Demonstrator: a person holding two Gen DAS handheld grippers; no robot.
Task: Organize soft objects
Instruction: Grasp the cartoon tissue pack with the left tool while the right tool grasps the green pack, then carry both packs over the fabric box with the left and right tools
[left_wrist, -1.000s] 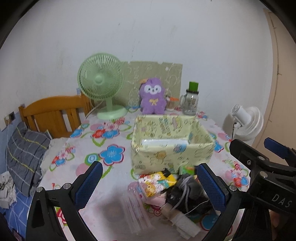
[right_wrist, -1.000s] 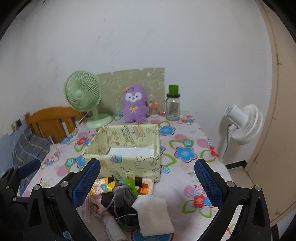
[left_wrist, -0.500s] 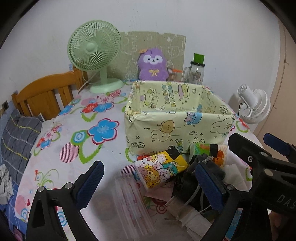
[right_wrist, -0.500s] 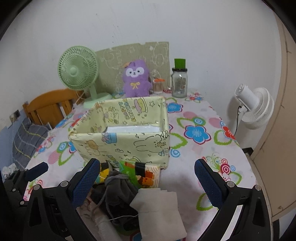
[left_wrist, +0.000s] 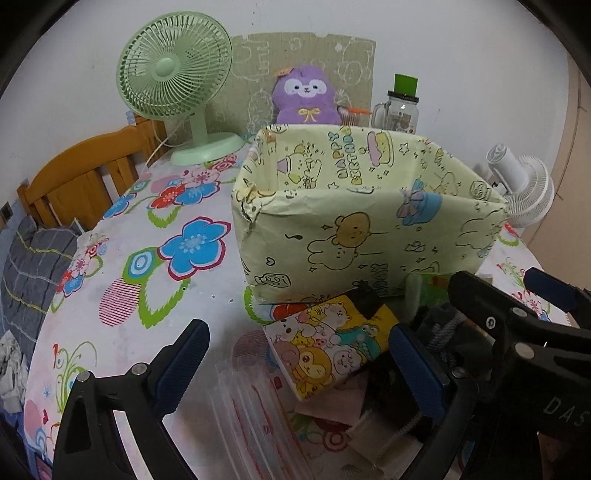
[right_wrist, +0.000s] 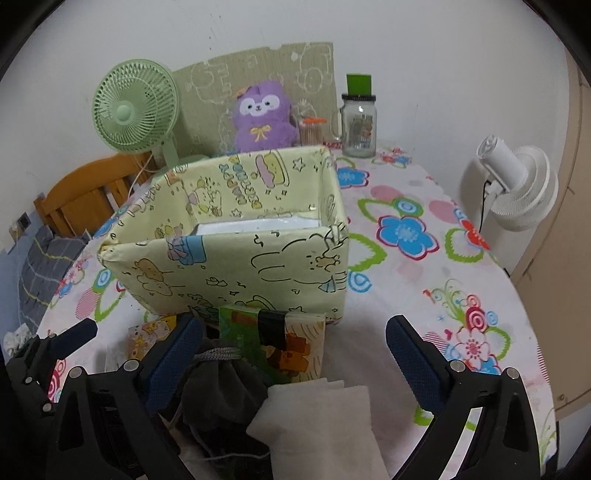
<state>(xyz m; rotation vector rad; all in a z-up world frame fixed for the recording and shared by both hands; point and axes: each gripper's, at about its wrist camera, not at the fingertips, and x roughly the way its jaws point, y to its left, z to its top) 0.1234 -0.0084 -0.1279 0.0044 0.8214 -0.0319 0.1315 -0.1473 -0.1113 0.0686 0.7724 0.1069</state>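
The soft pile sits low in the frame, just in front of the box (right_wrist: 236, 266): a dark pouch (right_wrist: 221, 384), a white cloth (right_wrist: 317, 421), a cartoon pack (left_wrist: 325, 343). Pick one soft thing and come down slowly over it. Both grippers, left (left_wrist: 295, 369) and right (right_wrist: 291, 354), have fingers wide apart, holding nothing.

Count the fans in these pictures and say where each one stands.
2. The green fan stands on the table's far left corner; the white fan stands off the table's right edge.
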